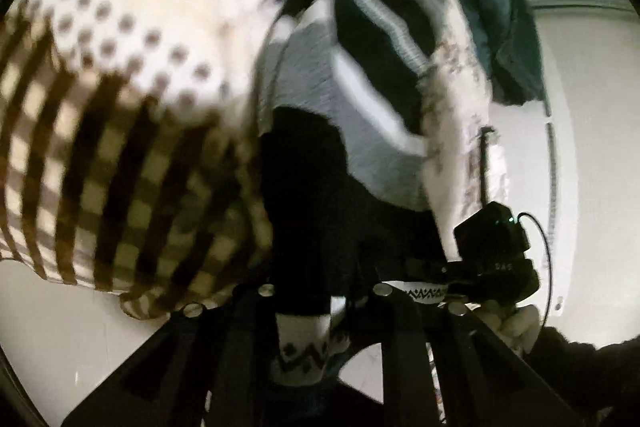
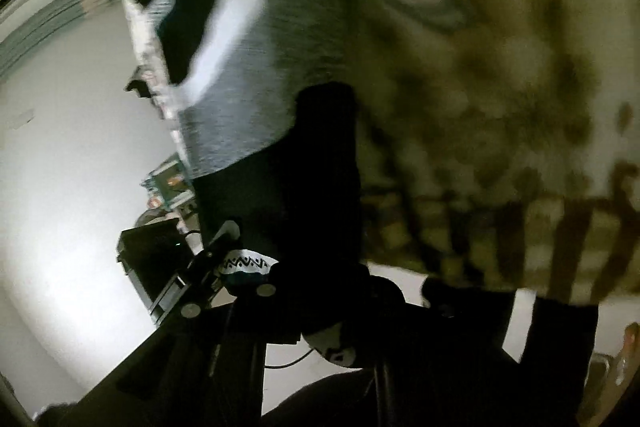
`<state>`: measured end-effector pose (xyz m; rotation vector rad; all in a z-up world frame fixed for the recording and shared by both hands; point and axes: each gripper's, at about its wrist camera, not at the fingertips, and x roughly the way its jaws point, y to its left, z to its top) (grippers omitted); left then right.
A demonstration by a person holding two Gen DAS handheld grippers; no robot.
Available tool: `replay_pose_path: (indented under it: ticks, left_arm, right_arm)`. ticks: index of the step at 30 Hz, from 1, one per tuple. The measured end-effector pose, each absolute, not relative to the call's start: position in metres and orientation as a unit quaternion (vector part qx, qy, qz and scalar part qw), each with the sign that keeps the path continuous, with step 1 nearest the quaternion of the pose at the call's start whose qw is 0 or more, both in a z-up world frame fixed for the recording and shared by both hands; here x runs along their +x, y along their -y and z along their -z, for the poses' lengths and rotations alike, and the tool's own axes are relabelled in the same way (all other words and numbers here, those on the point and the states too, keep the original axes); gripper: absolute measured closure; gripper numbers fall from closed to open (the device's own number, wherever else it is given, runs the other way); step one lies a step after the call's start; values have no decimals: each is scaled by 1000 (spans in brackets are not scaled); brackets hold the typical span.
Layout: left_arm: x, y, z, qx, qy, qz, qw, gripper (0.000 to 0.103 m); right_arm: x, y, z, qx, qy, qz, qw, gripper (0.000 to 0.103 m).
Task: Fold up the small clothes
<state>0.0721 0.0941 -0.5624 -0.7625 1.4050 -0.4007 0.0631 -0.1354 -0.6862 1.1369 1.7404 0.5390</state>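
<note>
Hanging between both grippers: black garment point(image 1: 308, 187), lifted clear of white table point(image 1: 60, 327). Left gripper point(image 1: 316, 311) clamped on garment's white patterned cuff point(image 1: 304, 351), jaws nearly together. Right gripper point(image 2: 320, 303) clamped on black fabric beside another patterned cuff point(image 2: 248, 263), jaws nearly together. Behind black garment: grey-and-white striped top point(image 1: 316, 67). Checked brown-and-cream cloth with dotted panel point(image 1: 112, 147) beside black garment, on its left in left wrist view. Both views motion-blurred.

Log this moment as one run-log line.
step: lift sock | left gripper: shut on black sock | right gripper: shut on black sock | beneath: checked cloth | view: blurred
</note>
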Motion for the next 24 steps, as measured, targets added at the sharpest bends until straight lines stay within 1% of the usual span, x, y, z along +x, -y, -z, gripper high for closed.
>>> replay_pose_path:
  ticks: [3, 6, 10, 14, 18, 19, 21, 22, 23, 24]
  left_arm:
    - [89, -89, 523, -330, -600, 196, 702, 91]
    - [126, -78, 484, -318, -566, 215, 729, 91]
    - [190, -69, 455, -317, -525, 240, 753, 91]
    - [273, -63, 456, -322, -500, 247, 765, 91]
    - [356, -59, 483, -321, -505, 235, 766, 90]
    - [381, -59, 496, -330, -513, 233, 758, 88]
    - [416, -64, 514, -344, -523, 218, 748, 74]
    - [428, -66, 518, -356, -524, 221, 742, 58]
    - [441, -69, 525, -371, -521, 223, 735, 46]
    - [454, -73, 532, -388, -519, 221, 729, 44]
  right_arm:
    - [75, 145, 649, 481, -683, -242, 494, 92]
    - [101, 169, 612, 492, -650, -255, 519, 92]
    - [166, 197, 573, 505, -603, -258, 561, 92]
    - [240, 212, 562, 511, -571, -241, 596, 92]
    - [321, 230, 582, 527, -558, -205, 607, 92]
    - [341, 235, 593, 529, -559, -194, 608, 92]
    - [374, 237, 604, 535, -563, -173, 606, 89]
    - [393, 240, 611, 546, -561, -165, 600, 89]
    - [408, 241, 617, 555, -561, -159, 593, 89]
    - [419, 239, 621, 561, -562, -155, 588, 88]
